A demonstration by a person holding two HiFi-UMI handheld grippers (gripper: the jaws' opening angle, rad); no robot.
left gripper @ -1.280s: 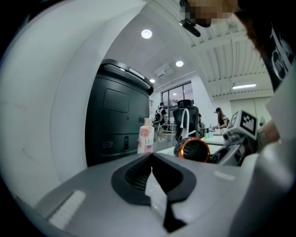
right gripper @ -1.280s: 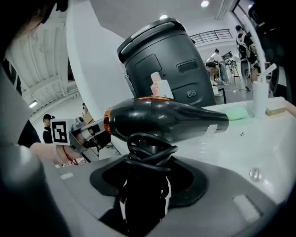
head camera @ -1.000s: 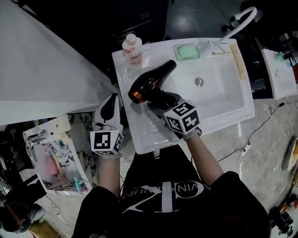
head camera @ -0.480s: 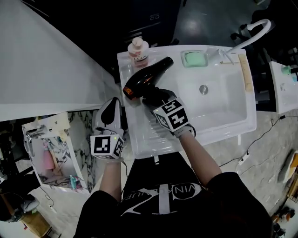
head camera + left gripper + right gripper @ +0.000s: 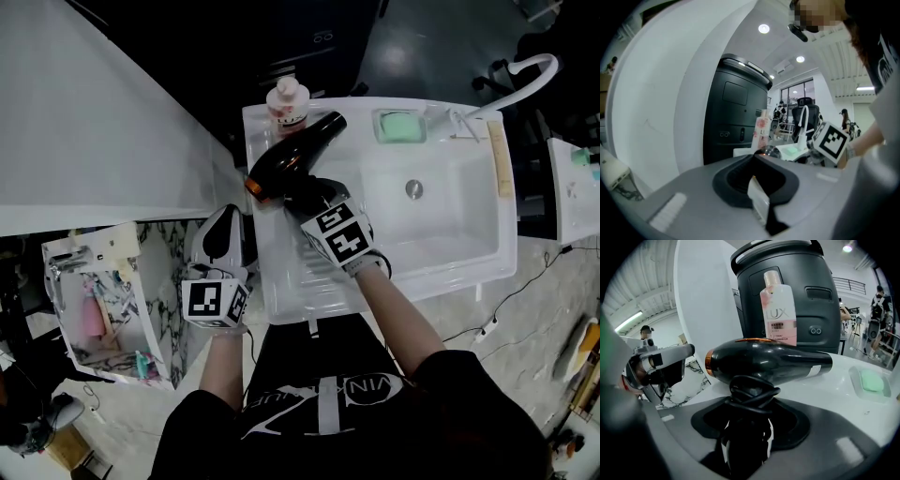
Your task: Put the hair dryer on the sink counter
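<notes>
A black hair dryer (image 5: 295, 157) with an orange ring at its rear hangs over the left part of the white sink counter (image 5: 281, 277), next to a pink bottle (image 5: 287, 103). My right gripper (image 5: 305, 192) is shut on its handle, where the black cord is wound. In the right gripper view the hair dryer (image 5: 768, 363) lies crosswise above the right gripper (image 5: 743, 437), in front of the bottle (image 5: 778, 310). I cannot tell whether it touches the counter. My left gripper (image 5: 225, 214) hangs left of the counter's edge, shut, holding nothing; in its own view the left gripper (image 5: 759, 206) points along the wall.
A green soap (image 5: 400, 125) lies in a dish behind the basin (image 5: 450, 202), and a white faucet (image 5: 525, 70) curves at the far right. A white slanted panel (image 5: 94, 122) stands left. A white bin (image 5: 94, 309) of small items sits on the marble floor.
My right gripper has carried the hair dryer leftward and farther back over the counter, nearer the pink bottle. The left gripper has stayed beside the counter's left edge.
</notes>
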